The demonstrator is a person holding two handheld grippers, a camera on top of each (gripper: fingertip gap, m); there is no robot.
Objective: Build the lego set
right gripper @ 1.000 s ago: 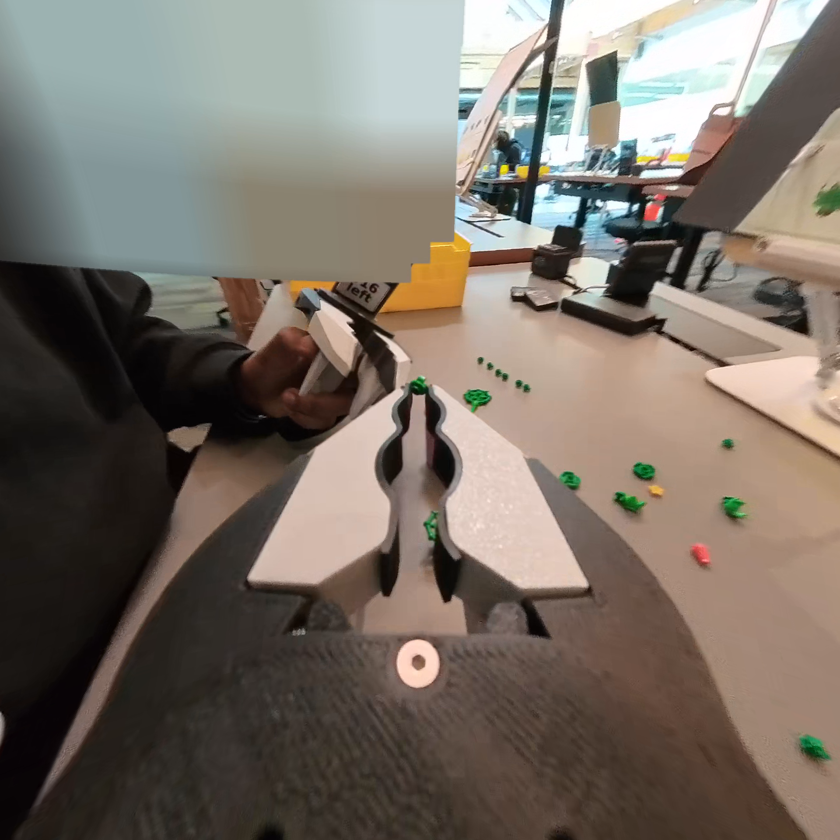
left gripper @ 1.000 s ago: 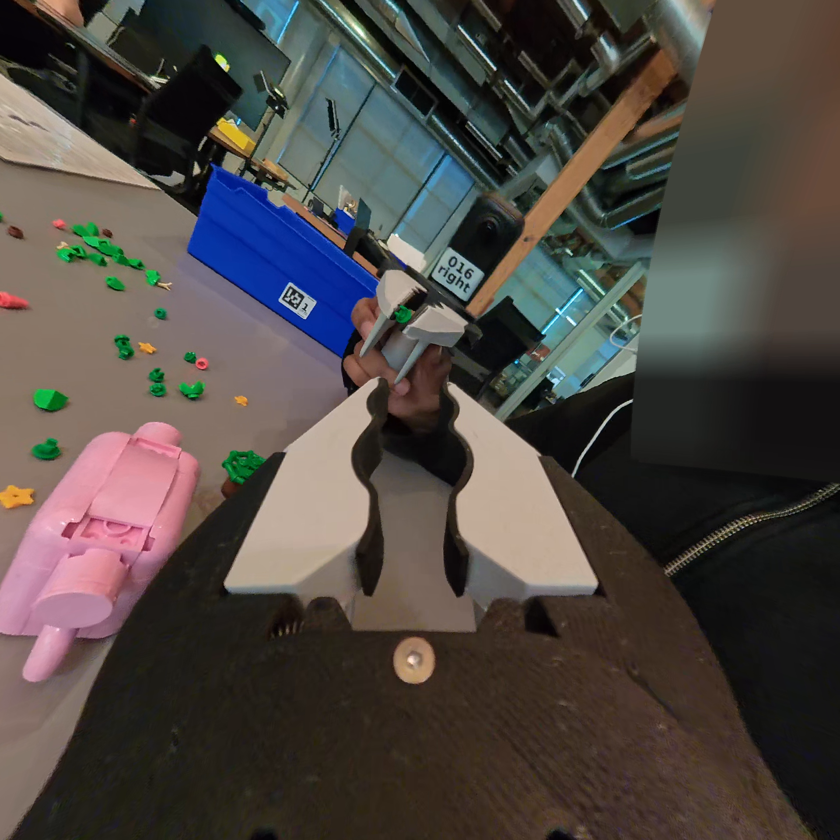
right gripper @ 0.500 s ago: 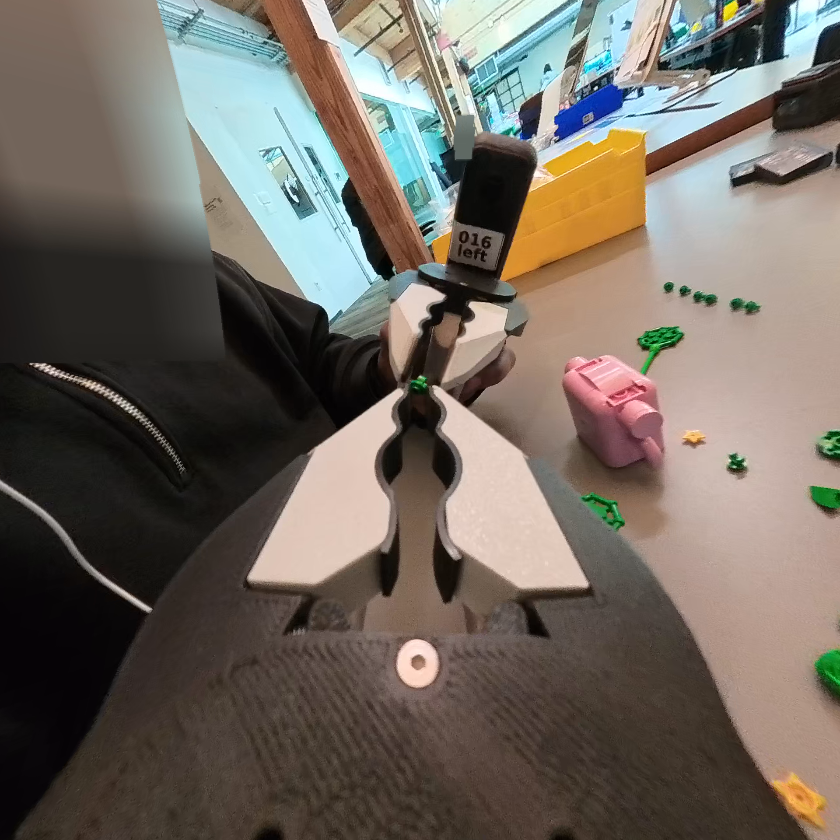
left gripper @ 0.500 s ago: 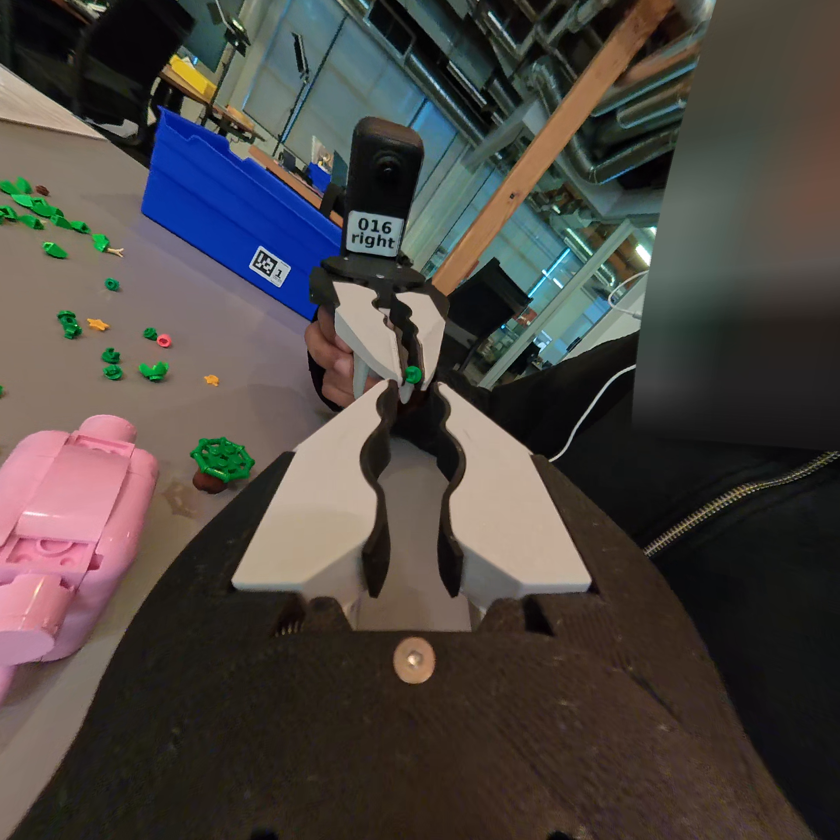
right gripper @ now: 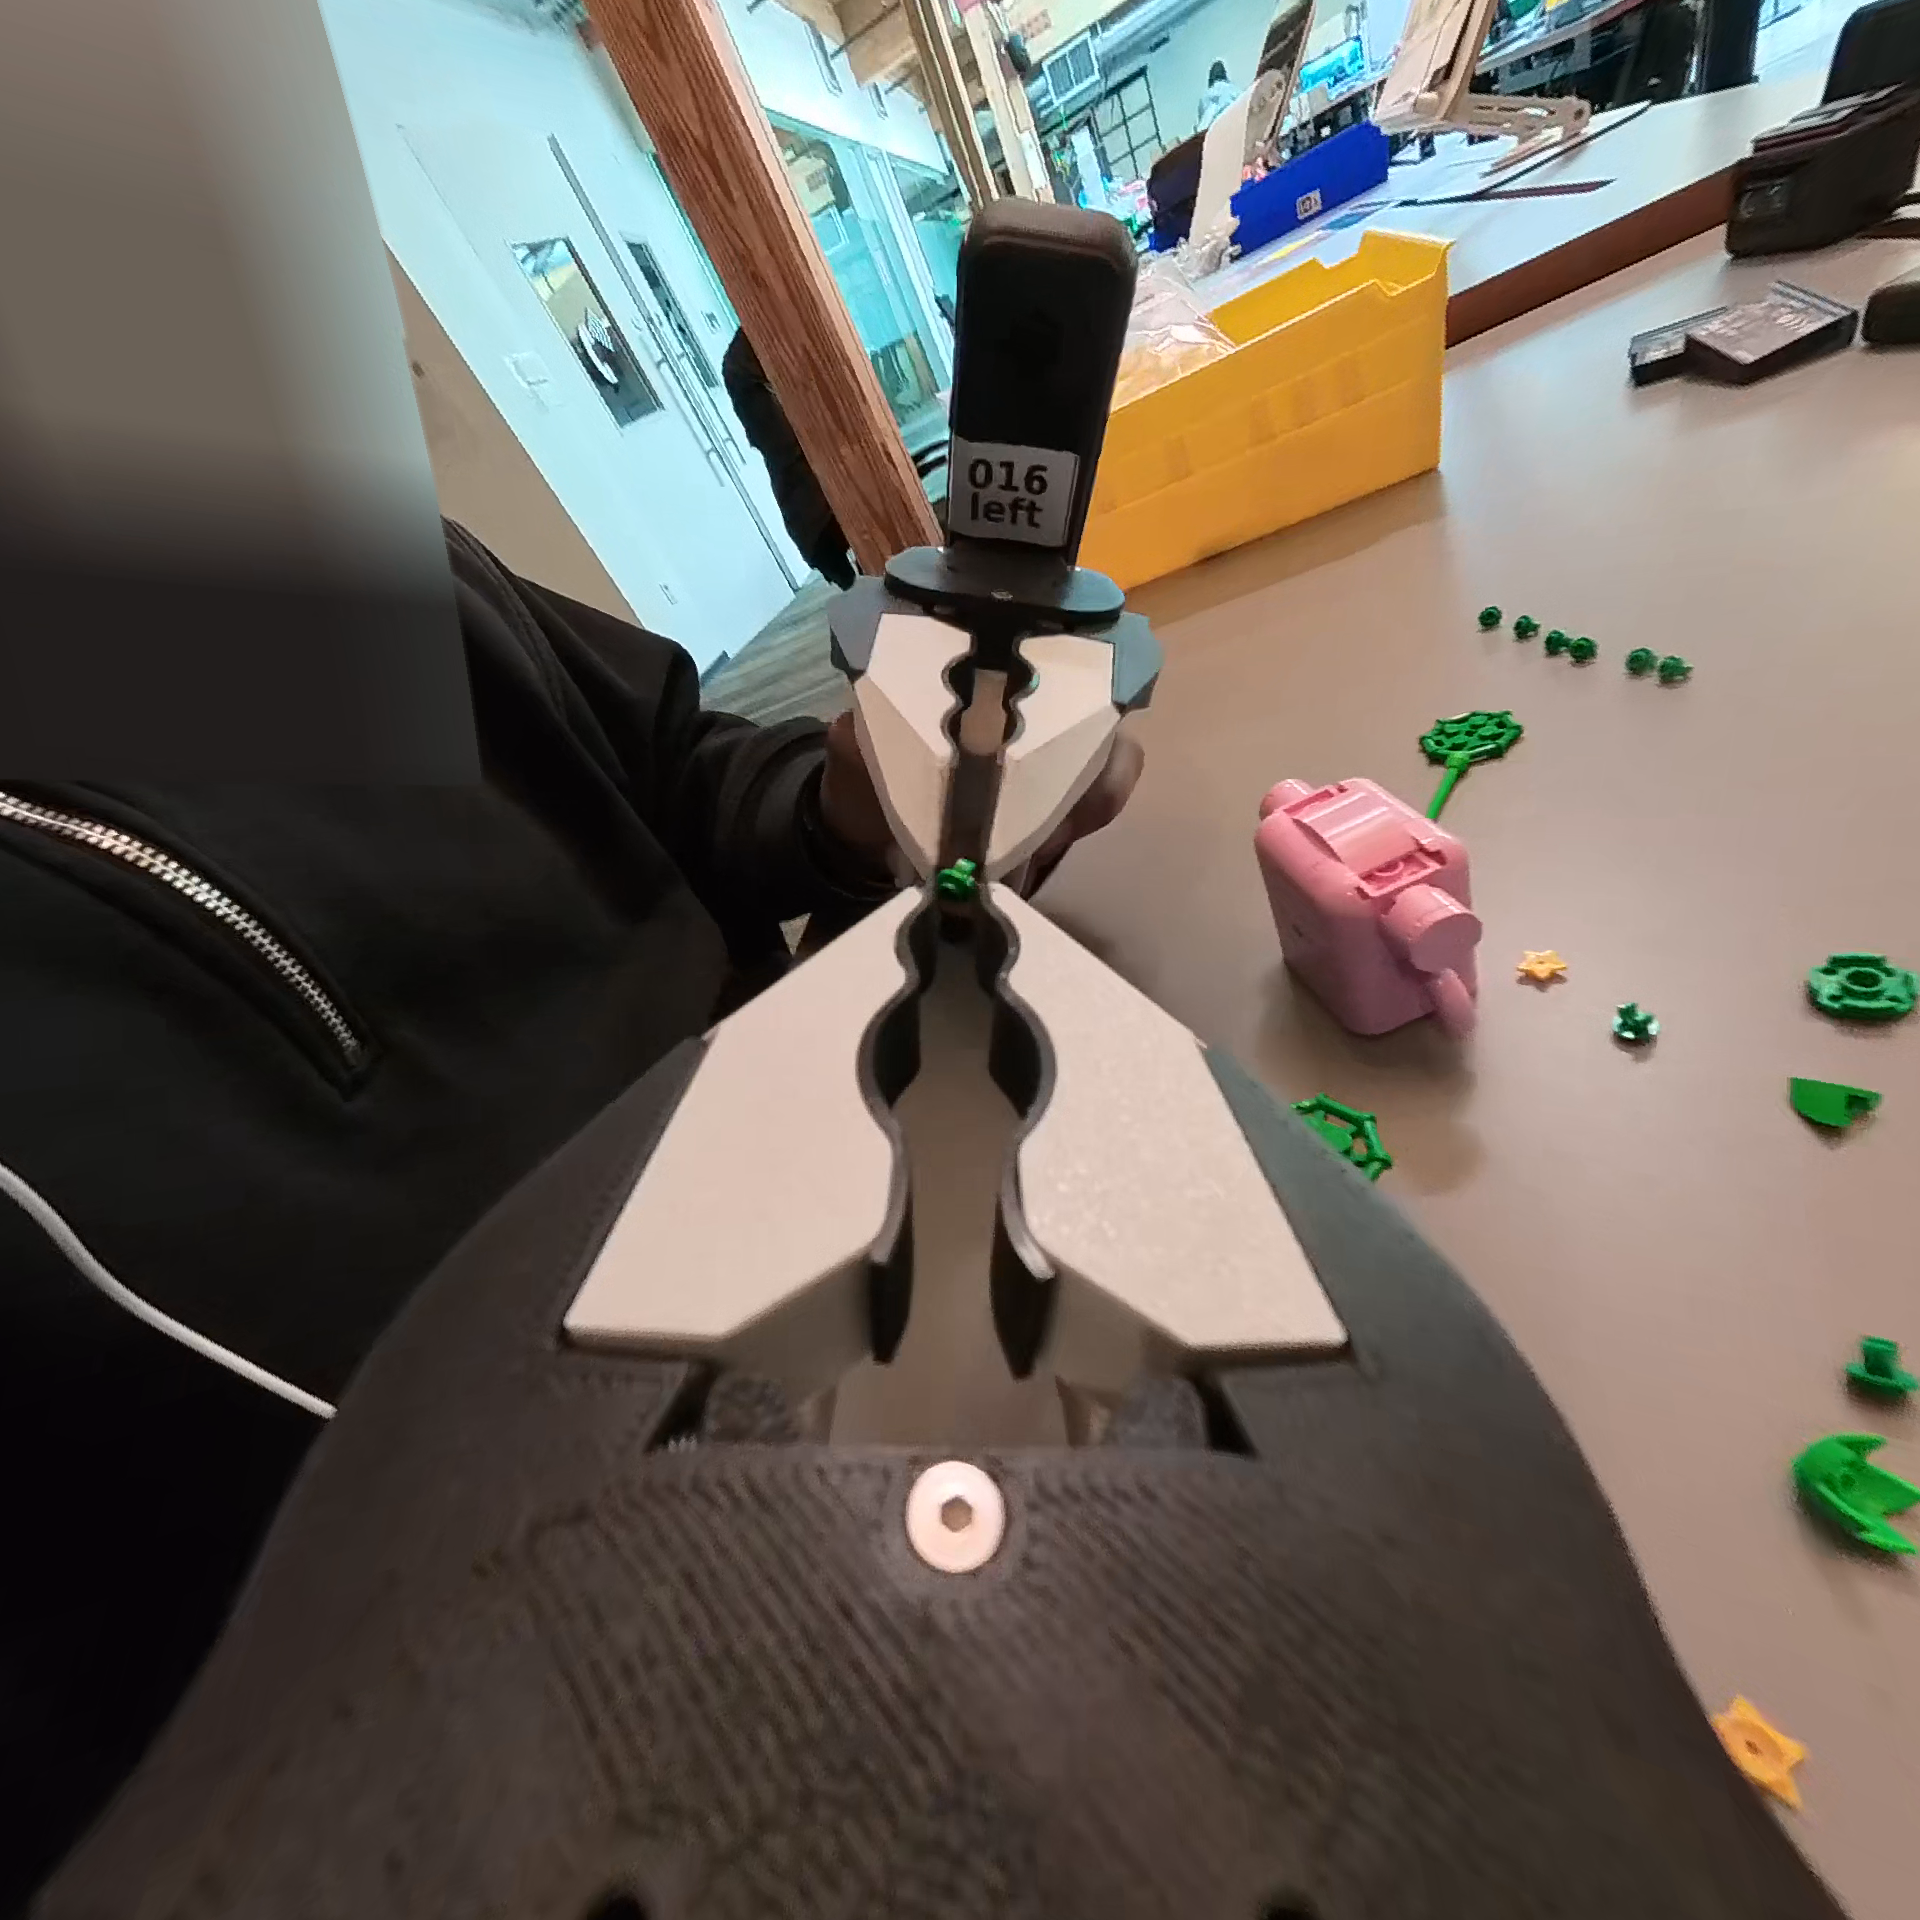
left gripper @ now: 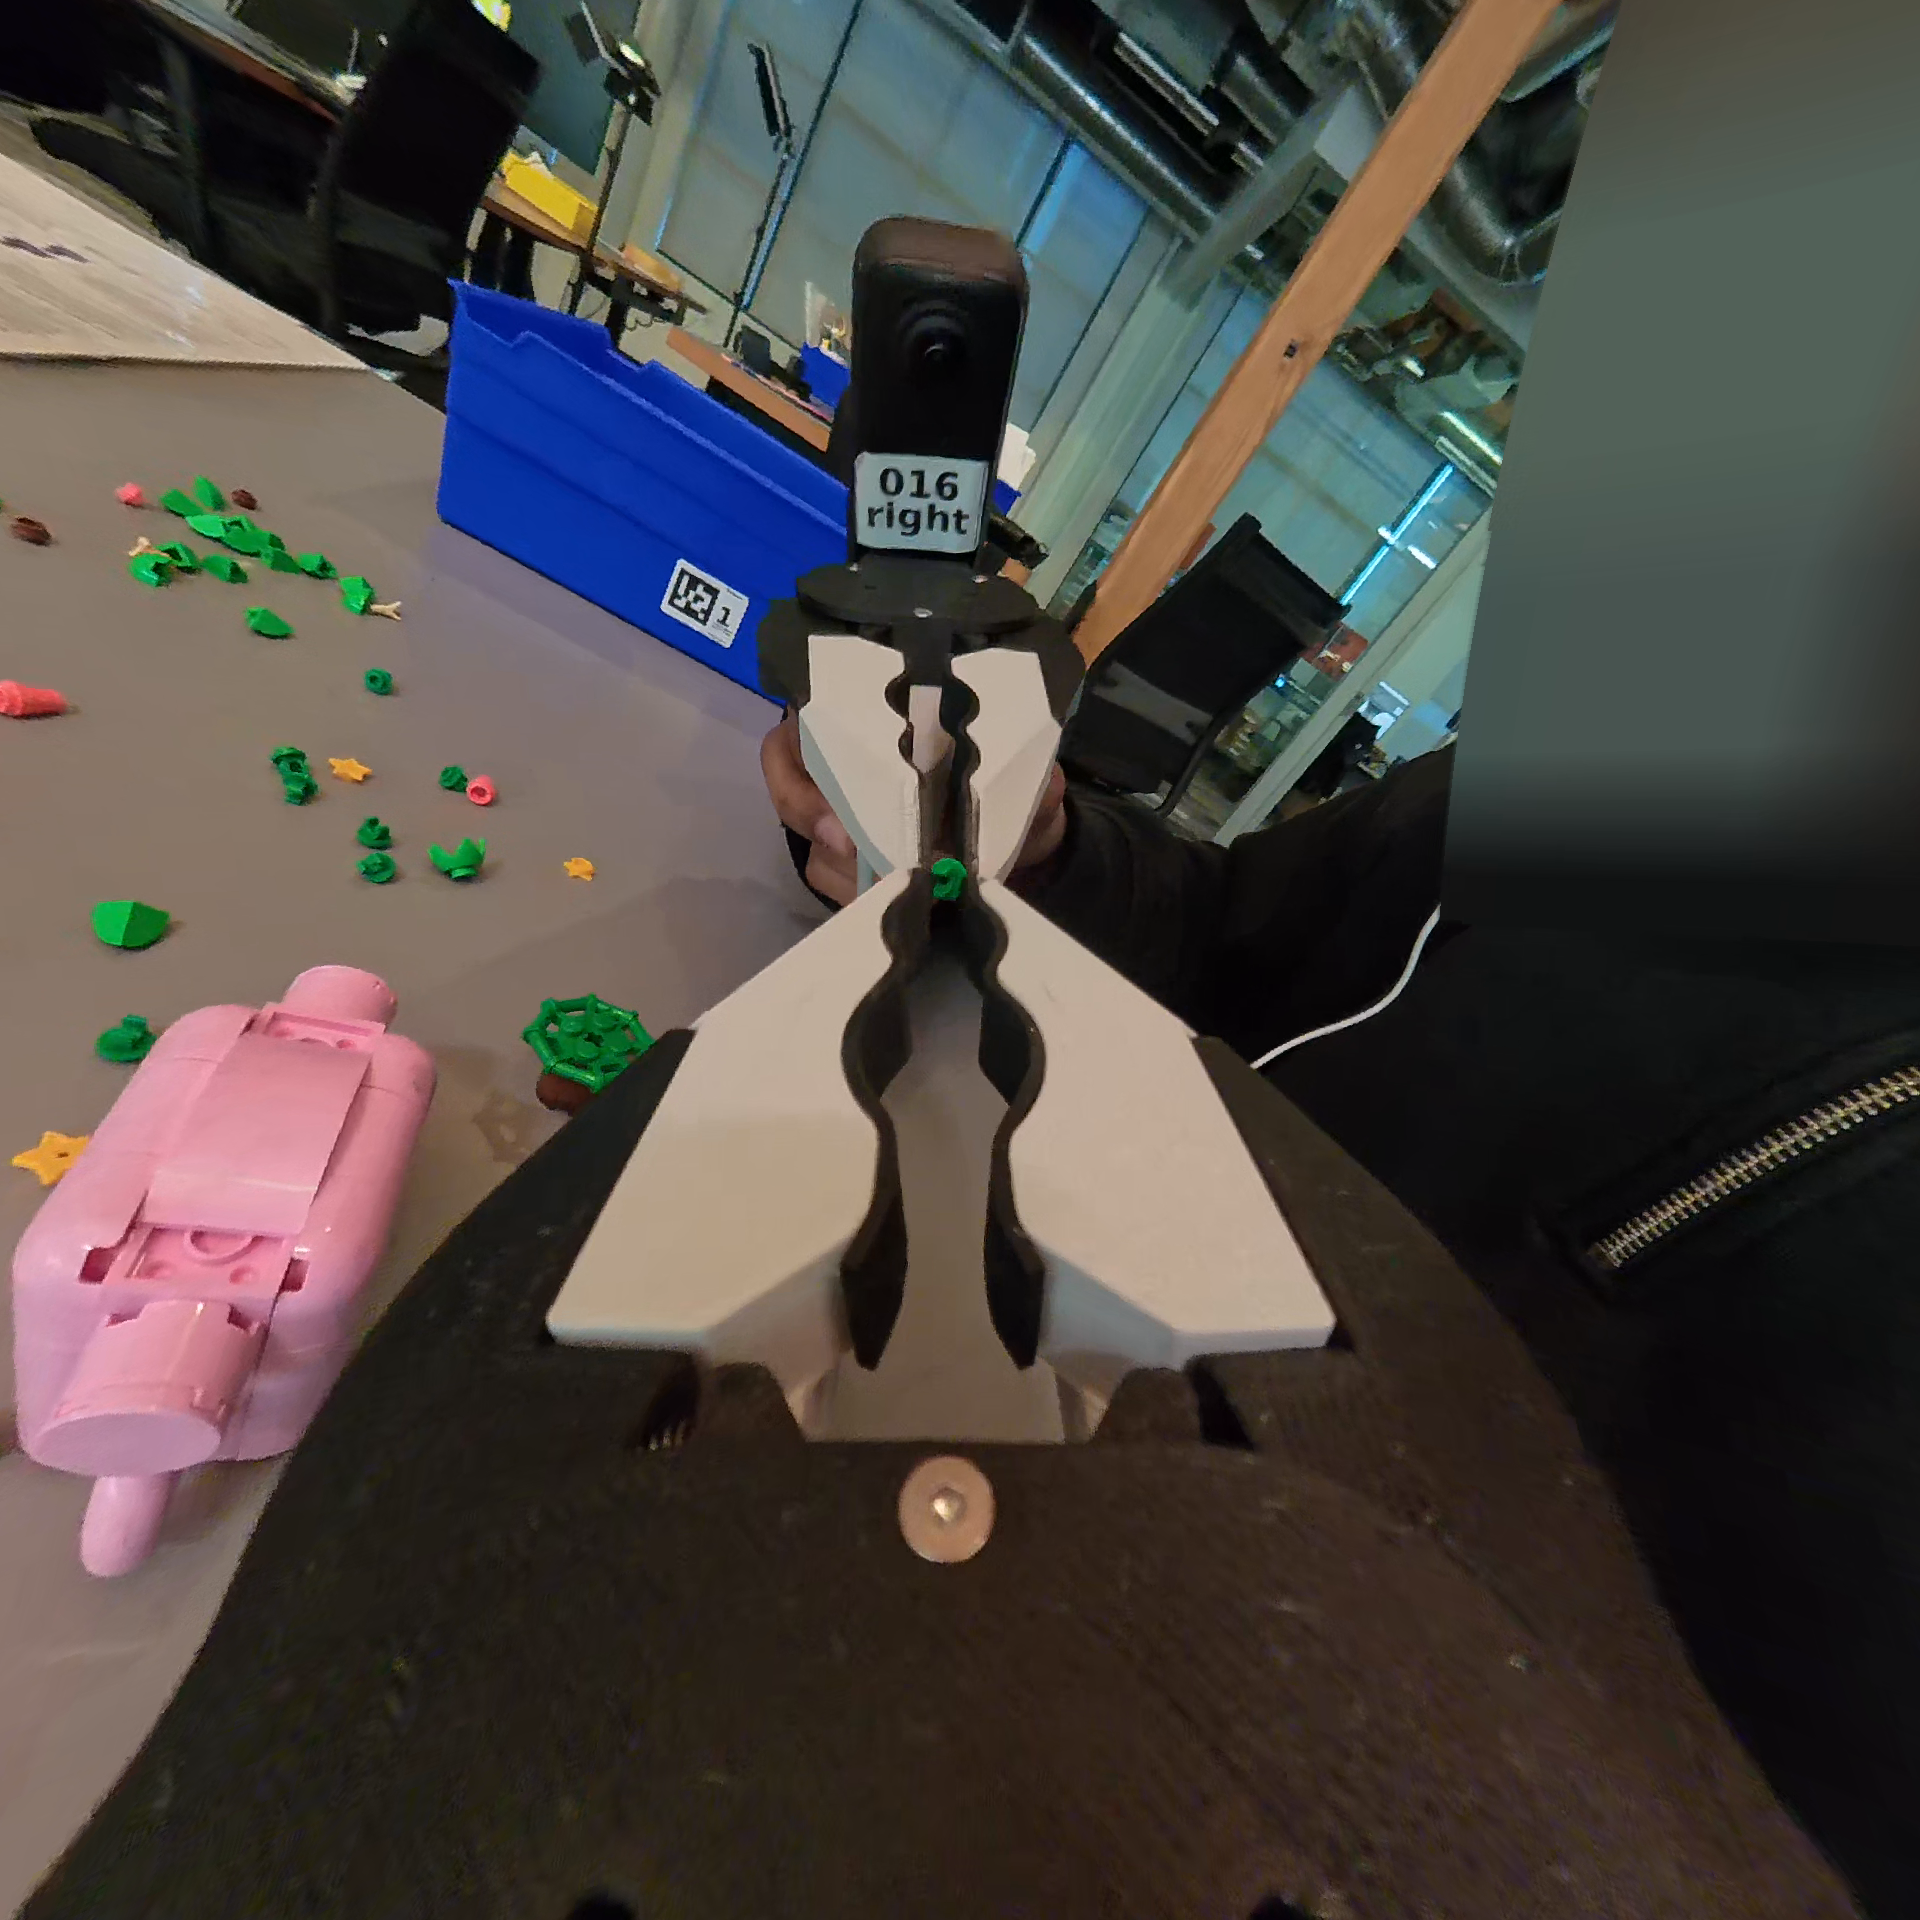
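A small green lego piece (left gripper: pixel 948 878) sits in the air where my two grippers meet tip to tip, above the near edge of the grey table. My right gripper (right gripper: pixel 956 896) is shut on the piece (right gripper: pixel 954 881). It also shows upright in the left wrist view (left gripper: pixel 940 857). My left gripper (left gripper: pixel 943 891) has its jaws narrowed onto the same piece from the opposite side. It also shows in the right wrist view (right gripper: pixel 961 862). How much of the piece each pair of tips covers is hidden.
A pink lego body (left gripper: pixel 208 1195) lies on the table (left gripper: pixel 623 831) left of my left gripper. A round green web piece (left gripper: pixel 587 1039) lies beside it. Small green, yellow and red pieces (left gripper: pixel 239 551) are scattered farther out. A blue bin (left gripper: pixel 623 520) and a yellow bin (right gripper: pixel 1278 416) stand on the table.
Both grippers swung round to face each other and came together tip to tip. The right one carried the green piece in. The left jaws narrowed around it.
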